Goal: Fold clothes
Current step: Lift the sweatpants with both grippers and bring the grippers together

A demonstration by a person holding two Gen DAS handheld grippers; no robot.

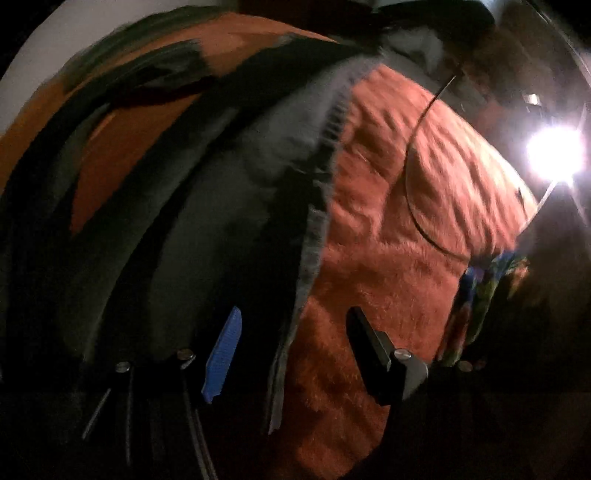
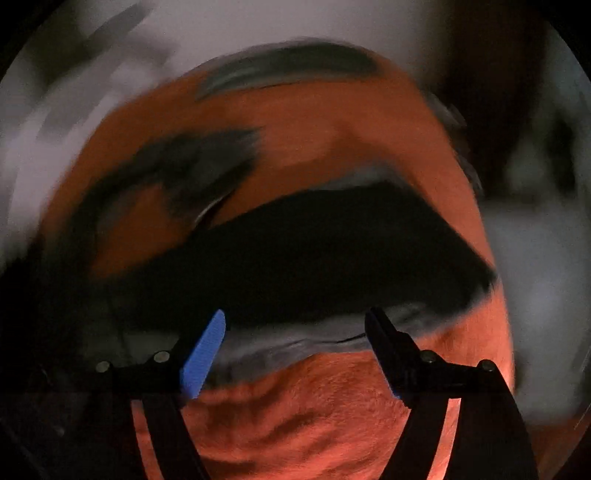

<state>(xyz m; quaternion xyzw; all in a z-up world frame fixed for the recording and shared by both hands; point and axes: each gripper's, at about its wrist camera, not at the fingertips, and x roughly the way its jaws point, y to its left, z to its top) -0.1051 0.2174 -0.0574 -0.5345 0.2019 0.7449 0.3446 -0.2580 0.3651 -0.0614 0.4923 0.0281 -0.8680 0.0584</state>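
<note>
A dark grey garment (image 1: pixel 229 184) lies in long folds across an orange fuzzy blanket (image 1: pixel 388 258), its ribbed hem running down the middle of the left wrist view. My left gripper (image 1: pixel 291 317) hovers open over that hem with nothing between its fingers. In the right wrist view the same dark garment (image 2: pixel 314 258) shows as a black band across the orange blanket (image 2: pixel 295 417). My right gripper (image 2: pixel 295 317) stands open above the garment's near edge, empty. Both views are smeared by motion.
More dark clothes (image 1: pixel 129 81) lie further back on the blanket. A thin cable (image 1: pixel 413 177) loops over the orange surface, a bright lamp (image 1: pixel 554 151) glares at the right, and a multicoloured cloth (image 1: pixel 484 291) hangs at the blanket's right edge. Pale wall (image 2: pixel 258 26) lies beyond.
</note>
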